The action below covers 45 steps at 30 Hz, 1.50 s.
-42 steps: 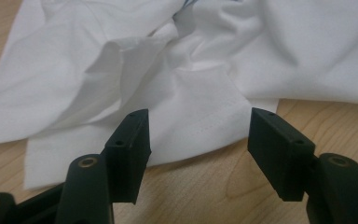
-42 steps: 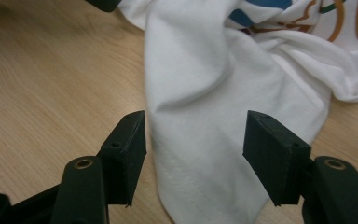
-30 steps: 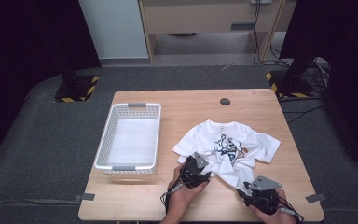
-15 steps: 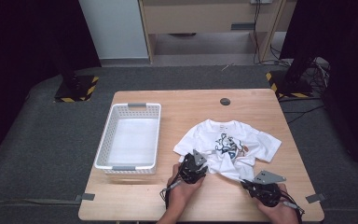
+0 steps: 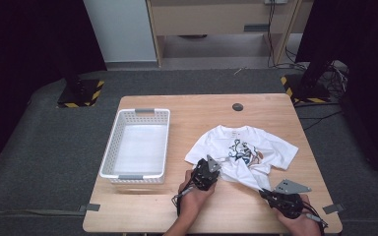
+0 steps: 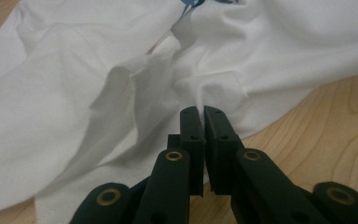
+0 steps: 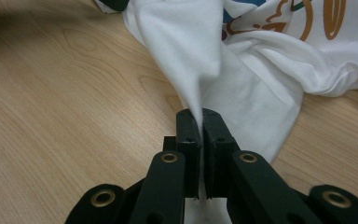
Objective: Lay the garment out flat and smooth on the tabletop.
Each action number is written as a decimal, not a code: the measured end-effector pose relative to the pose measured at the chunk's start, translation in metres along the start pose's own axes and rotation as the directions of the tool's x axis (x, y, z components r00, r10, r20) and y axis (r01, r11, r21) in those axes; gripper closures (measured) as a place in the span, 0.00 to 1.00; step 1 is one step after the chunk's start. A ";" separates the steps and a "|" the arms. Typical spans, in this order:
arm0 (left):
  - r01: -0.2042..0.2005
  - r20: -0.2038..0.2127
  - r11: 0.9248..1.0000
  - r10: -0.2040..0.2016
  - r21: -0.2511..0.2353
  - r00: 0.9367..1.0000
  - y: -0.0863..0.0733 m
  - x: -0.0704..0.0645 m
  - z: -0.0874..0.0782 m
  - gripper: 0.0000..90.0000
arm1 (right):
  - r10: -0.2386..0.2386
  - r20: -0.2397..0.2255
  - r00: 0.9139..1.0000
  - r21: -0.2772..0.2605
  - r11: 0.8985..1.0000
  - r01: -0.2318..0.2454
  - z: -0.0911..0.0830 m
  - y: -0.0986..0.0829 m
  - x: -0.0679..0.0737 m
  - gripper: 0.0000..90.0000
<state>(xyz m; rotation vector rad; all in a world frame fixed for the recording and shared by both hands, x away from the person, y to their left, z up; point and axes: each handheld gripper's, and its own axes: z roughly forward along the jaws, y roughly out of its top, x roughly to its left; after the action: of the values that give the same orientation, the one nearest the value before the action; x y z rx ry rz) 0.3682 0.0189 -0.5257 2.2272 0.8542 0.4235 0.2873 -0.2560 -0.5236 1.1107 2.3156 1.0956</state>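
In the high view much of the left claw [image 5: 211, 169] is covered by its own grey plate and the hand behind it, so its tips are hard to make out there; the bottom edge cuts off both forearms. The print on the white T-shirt [image 5: 241, 155] is partly folded under cloth, and in the left gripper view just a sliver of blue shows at the top edge. In the right gripper view the shirt's far side runs off the top and right of the picture.

The left claw [image 6: 200, 114] is pressed together on a small pinch of the white T-shirt [image 6: 121, 74], with the fabric rising in a crease just beyond its tips. The right claw [image 7: 199, 116] is likewise clamped on a fold of the white T-shirt [image 7: 242, 79], and the cloth is pulled into a taut ridge that runs straight away from its tips. In the high view the right claw [image 5: 265, 193] sits at the shirt's near hem corner.

The shirt lies crumpled on the desk [image 5: 197, 110], ahead of both claws, collar pointing away from them; its long axis runs from the claws toward the desk's far edge, slanting a little leftward. A white basket [image 5: 135, 147] stands well to the left of the left claw, apart from the shirt.
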 end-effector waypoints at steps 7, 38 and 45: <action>-0.006 -0.005 0.999 0.006 -0.038 1.000 0.003 -0.002 -0.017 0.98 | 0.005 -0.022 1.000 -0.018 1.000 -0.005 -0.003 0.005 -0.003 0.97; 0.028 0.030 1.000 -0.027 -0.010 0.999 -0.003 -0.022 -0.035 0.69 | 0.039 -0.037 0.999 -0.050 0.998 -0.041 -0.030 0.012 0.000 0.63; 0.018 0.035 1.000 -0.017 -0.018 0.999 -0.007 -0.034 -0.052 0.50 | 0.031 -0.006 1.000 -0.029 0.999 -0.031 -0.052 0.002 -0.009 0.65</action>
<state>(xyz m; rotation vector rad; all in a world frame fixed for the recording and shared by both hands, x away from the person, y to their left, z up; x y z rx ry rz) 0.3136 0.0254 -0.4965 2.2024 0.8479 0.3821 0.2635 -0.2875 -0.4895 1.1377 2.2863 1.1410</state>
